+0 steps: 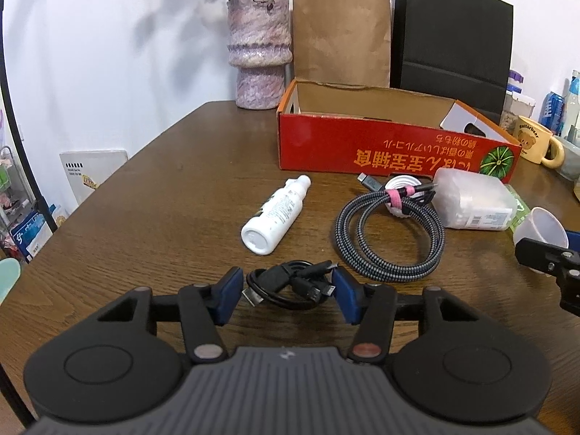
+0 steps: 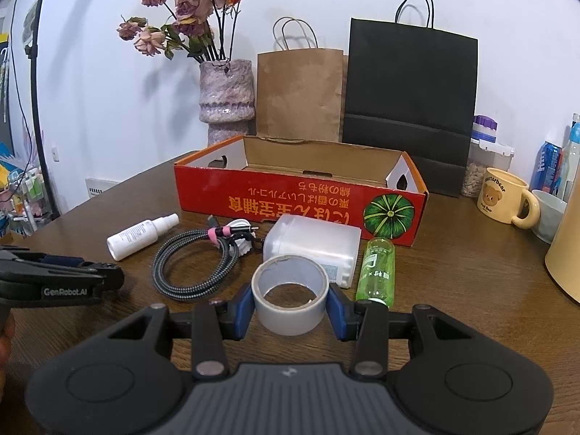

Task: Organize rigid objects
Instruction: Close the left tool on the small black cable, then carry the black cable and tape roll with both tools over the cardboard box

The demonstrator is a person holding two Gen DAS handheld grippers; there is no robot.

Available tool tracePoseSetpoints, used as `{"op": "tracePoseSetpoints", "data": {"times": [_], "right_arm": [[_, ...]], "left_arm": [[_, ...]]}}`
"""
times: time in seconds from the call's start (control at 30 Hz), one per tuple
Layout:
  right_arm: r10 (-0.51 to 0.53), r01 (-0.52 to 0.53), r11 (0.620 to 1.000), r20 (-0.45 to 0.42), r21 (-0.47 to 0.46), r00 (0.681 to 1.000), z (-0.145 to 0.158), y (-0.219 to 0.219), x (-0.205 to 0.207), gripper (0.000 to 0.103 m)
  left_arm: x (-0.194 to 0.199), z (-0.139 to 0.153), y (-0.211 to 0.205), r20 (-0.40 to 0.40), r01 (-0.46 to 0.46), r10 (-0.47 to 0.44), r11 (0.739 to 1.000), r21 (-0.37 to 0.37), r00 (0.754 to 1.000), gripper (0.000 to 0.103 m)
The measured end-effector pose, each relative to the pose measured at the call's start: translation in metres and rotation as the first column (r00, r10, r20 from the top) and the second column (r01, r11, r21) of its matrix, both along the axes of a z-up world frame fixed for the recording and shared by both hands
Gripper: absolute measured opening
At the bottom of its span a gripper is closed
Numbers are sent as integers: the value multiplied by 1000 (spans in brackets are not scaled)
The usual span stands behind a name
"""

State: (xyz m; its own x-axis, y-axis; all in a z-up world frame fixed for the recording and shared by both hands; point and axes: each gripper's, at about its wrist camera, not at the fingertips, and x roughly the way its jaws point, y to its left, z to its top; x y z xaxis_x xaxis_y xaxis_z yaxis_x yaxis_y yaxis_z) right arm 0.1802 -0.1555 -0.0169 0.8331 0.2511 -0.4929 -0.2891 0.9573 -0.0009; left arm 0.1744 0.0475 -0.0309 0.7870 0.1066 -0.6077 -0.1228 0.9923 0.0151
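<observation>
My left tool (image 1: pixel 288 295) sits low over the brown wooden desk (image 1: pixel 145 224), fingers spread around a small coiled black cable (image 1: pixel 290 284); my right tool (image 2: pixel 290 308) pinches a grey tape roll (image 2: pixel 290 295).

Each gripper has a dark grey ribbed body with a small pale mark at the centre. On both sides sit round black discs, and black link arms with metal pivot pins lead to the blue fingers (image 1: pixel 229 294). The left gripper (image 2: pixel 108 275), seen from its side, carries the white lettering "GenRobot.AI". A bit of skin shows beneath it.
</observation>
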Motion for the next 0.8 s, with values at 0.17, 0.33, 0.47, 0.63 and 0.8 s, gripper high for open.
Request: {"op": "tracePoseSetpoints", "data": {"times": [0.17,0.33,0.47,0.63,0.8], "right_arm": [[-1,1,1000,9,1,1000,5,-1,0,42],[0,0,1000,24,1,1000,11,-1,0,42],[3,-3,1000,32,2,999,15,-1,1,42],[4,-4,1000,41,4,999,20,-1,4,42],[3,-3,1000,58,0,998,27,-2,8,42]], "left_arm": [[-2,7,-1,13,6,-6,1000,1,1000,55],[-2,15,-3,27,9,-10,1000,7,1000,55],[-1,24,-5,44,15,-16,1000,16,999,55],[2,34,-9,63,22,-23,999,24,998,55],[8,43,-15,79,39,-41,999,29,996,55]]}}
